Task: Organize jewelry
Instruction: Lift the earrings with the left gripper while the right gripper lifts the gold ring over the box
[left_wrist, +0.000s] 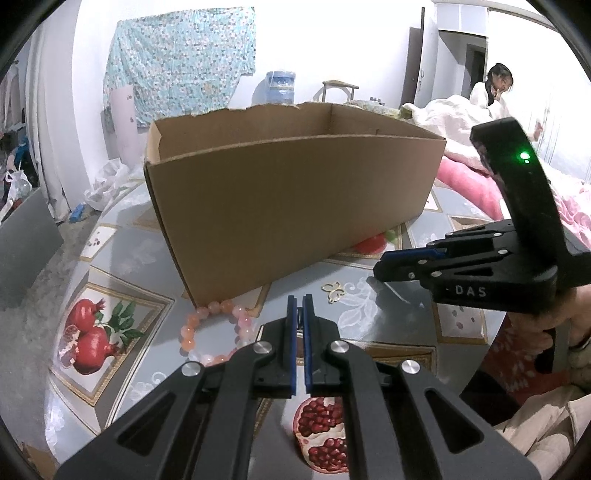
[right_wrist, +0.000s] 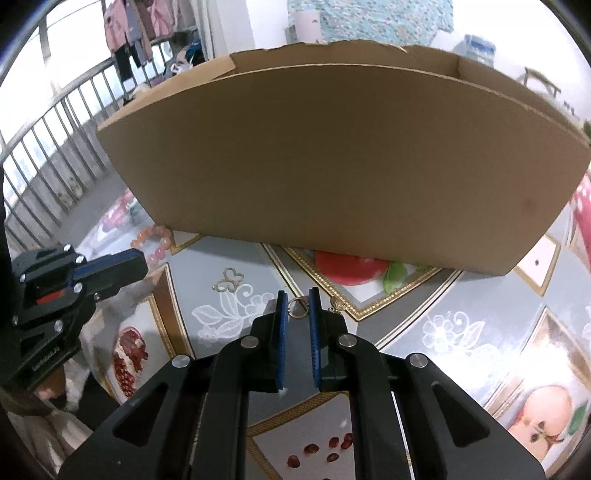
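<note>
An open cardboard box (left_wrist: 291, 206) stands on the table; it also fills the right wrist view (right_wrist: 343, 155). A pink and orange bead bracelet (left_wrist: 214, 332) lies at its near left corner, seen also in the right wrist view (right_wrist: 155, 240). A gold butterfly brooch (left_wrist: 334, 291) lies in front of the box (right_wrist: 229, 280). My left gripper (left_wrist: 299, 299) is nearly shut with a thin gap, just right of the bracelet. My right gripper (right_wrist: 298, 295) is open a little, its fingertips on either side of a small gold ring (right_wrist: 297, 307). A gold shell-shaped piece (right_wrist: 338, 305) lies beside its right finger.
The round table (left_wrist: 122, 258) has a grey cloth printed with pomegranates and flowers. A bed with pink bedding (left_wrist: 469, 181) and a seated person (left_wrist: 493, 88) are at the right. A railing (right_wrist: 48, 147) is at the left of the right wrist view.
</note>
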